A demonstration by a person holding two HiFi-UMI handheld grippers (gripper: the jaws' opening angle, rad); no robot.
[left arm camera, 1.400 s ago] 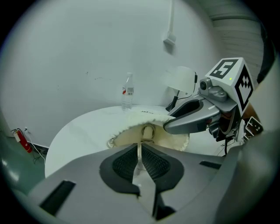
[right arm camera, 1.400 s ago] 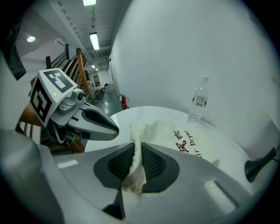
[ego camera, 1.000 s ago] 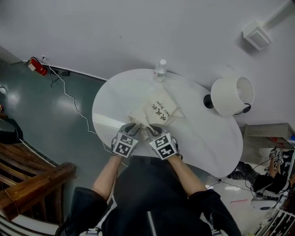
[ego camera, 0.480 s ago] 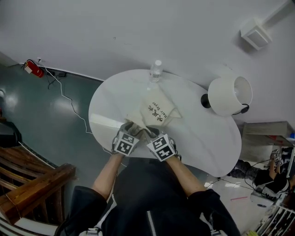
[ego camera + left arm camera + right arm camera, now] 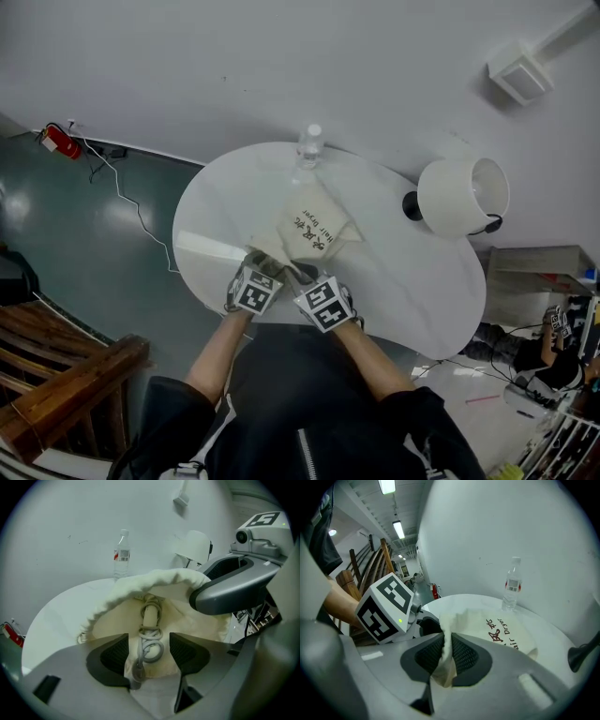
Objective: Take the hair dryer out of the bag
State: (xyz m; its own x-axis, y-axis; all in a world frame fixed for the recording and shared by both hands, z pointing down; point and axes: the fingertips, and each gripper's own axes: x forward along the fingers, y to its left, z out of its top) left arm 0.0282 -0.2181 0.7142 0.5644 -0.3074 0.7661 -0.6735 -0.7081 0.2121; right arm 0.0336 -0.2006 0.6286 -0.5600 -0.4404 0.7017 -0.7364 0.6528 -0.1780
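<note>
The right tool (image 5: pixel 447 654) clamped the rim of the floppy cream cloth bag (image 5: pixel 487 630). The left tool (image 5: pixel 149 651), jaws just opened, straddled the grey coiled cord (image 5: pixel 151 649) without gripping it. The stiff pale hair dryer handle (image 5: pixel 150 617) looked the firmer hold.

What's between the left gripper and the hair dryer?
Only the coiled cord of the hair dryer, inside the open bag; left gripper view shows it.
</note>
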